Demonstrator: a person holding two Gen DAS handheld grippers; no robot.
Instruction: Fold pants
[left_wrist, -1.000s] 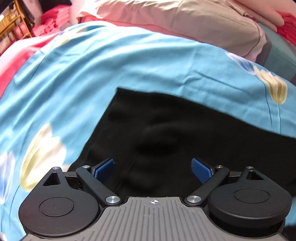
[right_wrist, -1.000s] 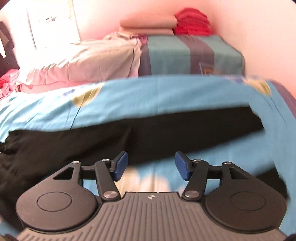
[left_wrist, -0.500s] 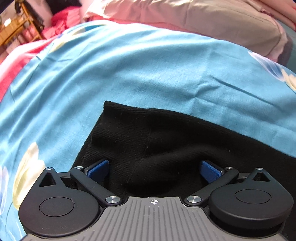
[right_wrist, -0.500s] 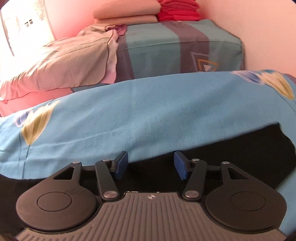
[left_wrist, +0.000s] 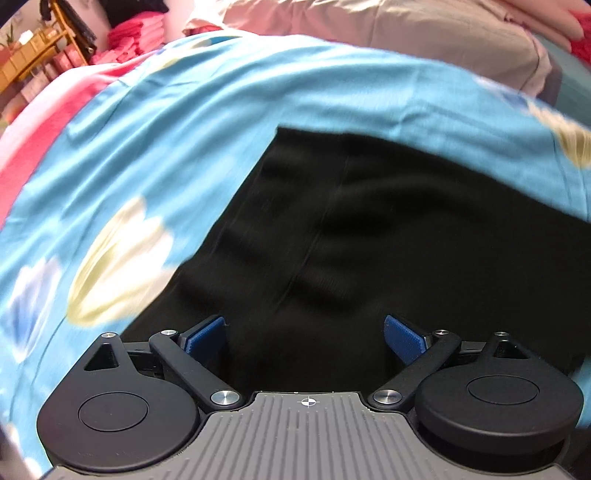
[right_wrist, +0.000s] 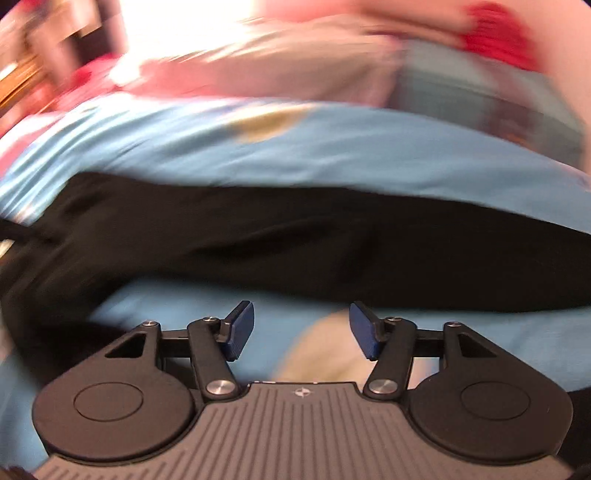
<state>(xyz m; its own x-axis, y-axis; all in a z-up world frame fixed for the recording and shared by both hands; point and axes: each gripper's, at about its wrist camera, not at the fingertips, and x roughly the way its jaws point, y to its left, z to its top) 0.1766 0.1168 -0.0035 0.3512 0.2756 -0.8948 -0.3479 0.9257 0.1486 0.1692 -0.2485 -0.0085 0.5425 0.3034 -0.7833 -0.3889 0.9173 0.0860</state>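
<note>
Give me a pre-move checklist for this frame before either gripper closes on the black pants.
1. Left gripper jaws open: ok.
2. Right gripper jaws open: ok.
3. Black pants between the left jaws: ok, fabric fills the gap.
4. Pants between the right jaws: not ok, only the blue bedsheet shows there; the pants lie just beyond.
5. Pants flat: not ok, wrinkles show near the centre seam.
6. Right view sharp enough to aim: not ok, heavy motion blur.

Right wrist view is heavily motion-blurred, with blown-out white glare at top centre. Left wrist view is sharper, mildly smeared toward its edges. Both show fisheye bending; daylight looks soft.
</note>
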